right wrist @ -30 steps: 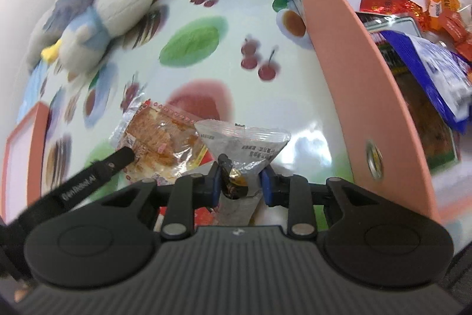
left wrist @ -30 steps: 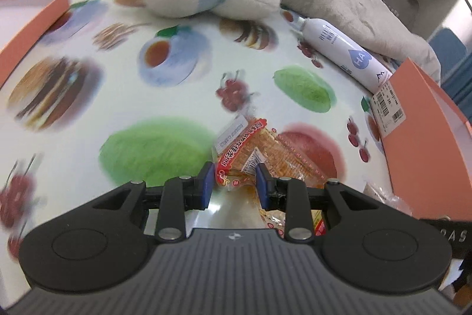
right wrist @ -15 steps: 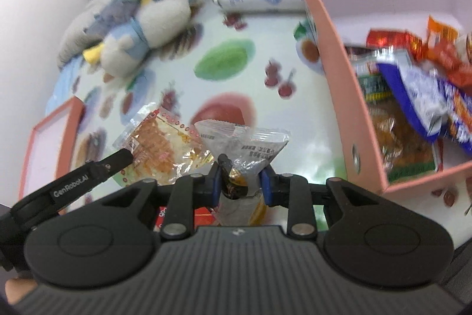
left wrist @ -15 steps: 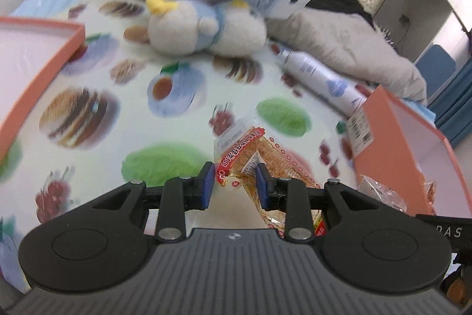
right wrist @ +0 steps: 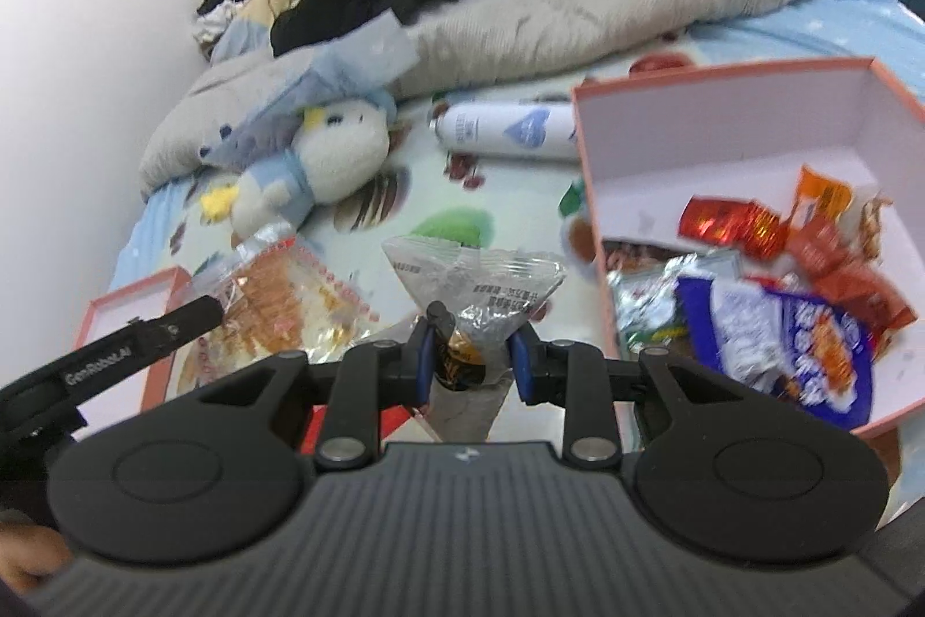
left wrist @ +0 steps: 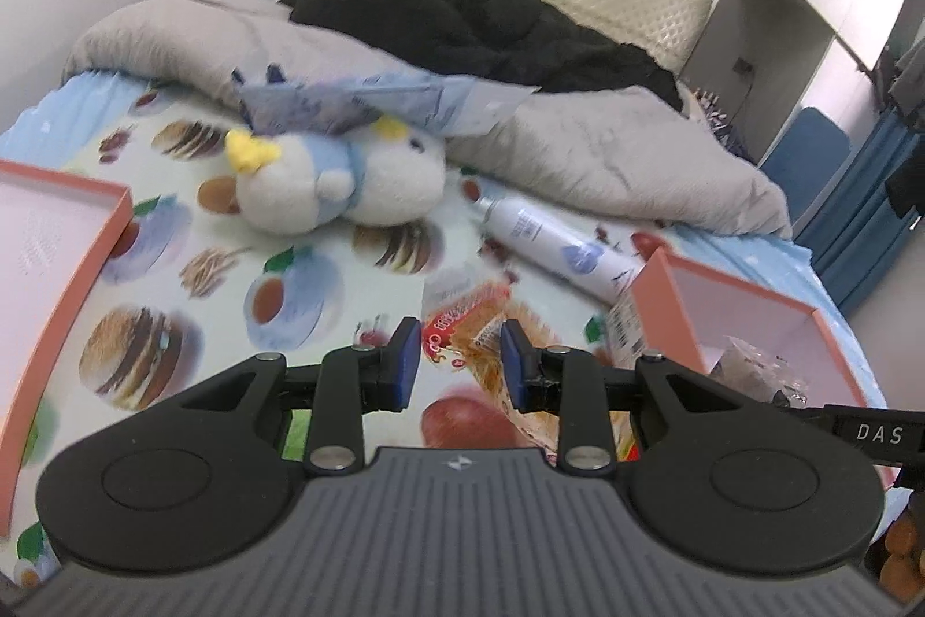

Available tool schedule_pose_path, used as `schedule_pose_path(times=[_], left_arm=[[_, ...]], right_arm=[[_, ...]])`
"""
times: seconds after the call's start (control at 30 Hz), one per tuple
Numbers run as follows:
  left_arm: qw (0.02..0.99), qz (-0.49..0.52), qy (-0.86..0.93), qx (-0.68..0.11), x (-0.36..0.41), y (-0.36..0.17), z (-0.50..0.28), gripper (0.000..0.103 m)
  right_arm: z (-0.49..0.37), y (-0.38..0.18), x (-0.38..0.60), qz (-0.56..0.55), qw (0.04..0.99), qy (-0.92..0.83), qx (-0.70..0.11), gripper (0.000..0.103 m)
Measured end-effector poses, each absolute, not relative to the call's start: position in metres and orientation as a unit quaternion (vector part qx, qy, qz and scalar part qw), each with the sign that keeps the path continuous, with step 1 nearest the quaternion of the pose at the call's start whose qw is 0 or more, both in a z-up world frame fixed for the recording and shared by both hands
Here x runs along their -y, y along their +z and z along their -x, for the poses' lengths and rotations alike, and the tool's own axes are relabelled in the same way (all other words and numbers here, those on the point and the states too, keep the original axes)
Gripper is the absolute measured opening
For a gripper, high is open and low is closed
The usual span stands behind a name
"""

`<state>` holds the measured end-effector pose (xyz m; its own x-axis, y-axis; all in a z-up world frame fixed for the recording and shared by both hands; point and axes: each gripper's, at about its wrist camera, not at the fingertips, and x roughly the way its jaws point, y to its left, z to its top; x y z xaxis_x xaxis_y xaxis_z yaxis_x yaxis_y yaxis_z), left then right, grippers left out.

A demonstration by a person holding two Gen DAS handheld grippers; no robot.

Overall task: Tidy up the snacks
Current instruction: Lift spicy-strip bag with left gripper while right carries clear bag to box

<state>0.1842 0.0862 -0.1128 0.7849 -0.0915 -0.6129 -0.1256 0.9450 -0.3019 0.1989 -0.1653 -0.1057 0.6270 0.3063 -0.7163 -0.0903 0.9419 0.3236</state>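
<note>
Glossy crinkled plastic snack packet [right wrist: 462, 287]; fuzzy plush toy [left wrist: 341, 189]; matt cardboard box [right wrist: 595, 224].

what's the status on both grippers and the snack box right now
Left gripper shut on orange cracker packet. Right gripper shut on clear snack bag. Pink box open, part filled, at right. White bottle lies beside it, not blocking.
</note>
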Motion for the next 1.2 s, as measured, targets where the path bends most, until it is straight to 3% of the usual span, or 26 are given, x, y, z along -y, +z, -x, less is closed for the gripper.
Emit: schedule_pose_path(times=[0.07, 0.13, 0.17, 0.5, 0.8, 0.87, 0.93, 1.0, 1.07, 1.13, 1.2], left_arm=[[0.933, 0.164, 0.002, -0.322, -0.082, -0.103, -0.186, 0.029], [0.934, 0.165, -0.009, -0.318, -0.076, -0.095, -0.189, 0.014], [0.935, 0.164, -0.013, -0.315, -0.073, -0.093, -0.191, 0.012], [0.921, 0.165, -0.025, -0.352, -0.061, -0.127, -0.193, 0.012], [0.906, 0.149, -0.024, -0.396, -0.1, -0.163, -0.165, 0.013], [0.901, 0.126, -0.033, -0.414, -0.104, -0.172, -0.16, 0.018], [0.896, 0.093, -0.046, -0.433, -0.104, -0.183, -0.157, 0.043], [0.89, 0.07, -0.052, -0.447, -0.104, -0.195, -0.154, 0.059], [0.885, 0.061, -0.062, -0.457, -0.103, -0.205, -0.154, 0.068], [0.882, 0.057, -0.057, -0.465, -0.099, -0.213, -0.156, 0.086], [0.882, 0.051, -0.055, -0.465, -0.093, -0.221, -0.159, 0.091]], right_arm=[[-0.199, -0.1, 0.174, -0.132, 0.896, 0.107, -0.41, 0.03], [-0.199, -0.095, 0.182, -0.133, 0.9, 0.101, -0.403, 0.03], [-0.2, -0.093, 0.186, -0.134, 0.901, 0.098, -0.4, 0.03], [-0.195, -0.112, 0.208, -0.147, 0.893, 0.083, -0.417, 0.03], [-0.191, -0.132, 0.201, -0.151, 0.883, 0.095, -0.434, 0.03], [-0.19, -0.135, 0.199, -0.151, 0.881, 0.098, -0.437, 0.03], [-0.189, -0.138, 0.198, -0.153, 0.879, 0.099, -0.44, 0.03], [-0.188, -0.14, 0.198, -0.153, 0.879, 0.098, -0.441, 0.03], [-0.186, -0.141, 0.198, -0.155, 0.879, 0.097, -0.441, 0.03], [-0.184, -0.142, 0.199, -0.158, 0.879, 0.094, -0.441, 0.03], [-0.182, -0.143, 0.201, -0.163, 0.878, 0.091, -0.44, 0.03]])
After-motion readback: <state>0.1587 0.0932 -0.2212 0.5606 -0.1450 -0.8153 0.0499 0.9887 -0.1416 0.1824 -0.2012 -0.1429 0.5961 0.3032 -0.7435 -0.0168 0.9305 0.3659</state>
